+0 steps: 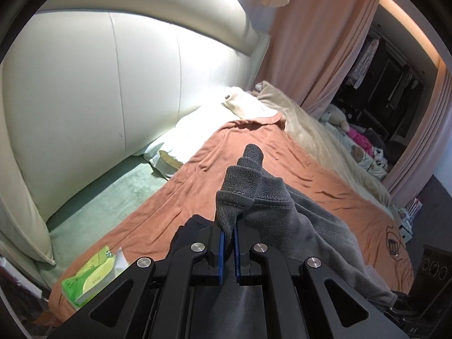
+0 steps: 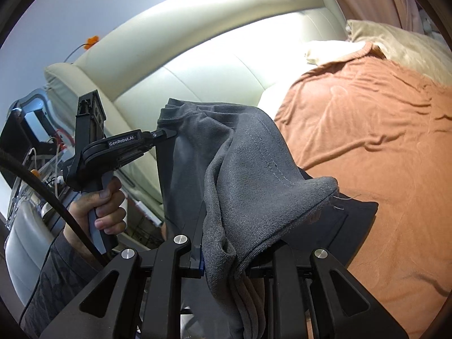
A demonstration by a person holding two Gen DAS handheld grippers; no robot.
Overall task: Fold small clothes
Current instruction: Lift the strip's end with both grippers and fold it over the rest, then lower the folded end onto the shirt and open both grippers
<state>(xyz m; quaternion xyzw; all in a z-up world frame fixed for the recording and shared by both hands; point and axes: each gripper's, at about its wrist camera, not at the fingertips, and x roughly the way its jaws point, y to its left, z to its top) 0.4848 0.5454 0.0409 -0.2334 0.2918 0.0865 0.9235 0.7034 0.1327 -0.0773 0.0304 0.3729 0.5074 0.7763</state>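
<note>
- The left gripper (image 1: 229, 226) is pinched tight on the gray cloth (image 1: 265, 197).
- The right gripper (image 2: 226, 257) bites it too.
- The orange blanket (image 1: 254, 152) lies under it.

A home bedroom: a bed spread with a rust-orange cotton sheet (image 1: 254, 152) lies ahead of the jaws, backed by a cream padded leather headboard (image 1: 113, 90), with pink curtains (image 1: 316, 45) and an open wardrobe of hanging clothes (image 1: 381, 65) beyond.
</note>
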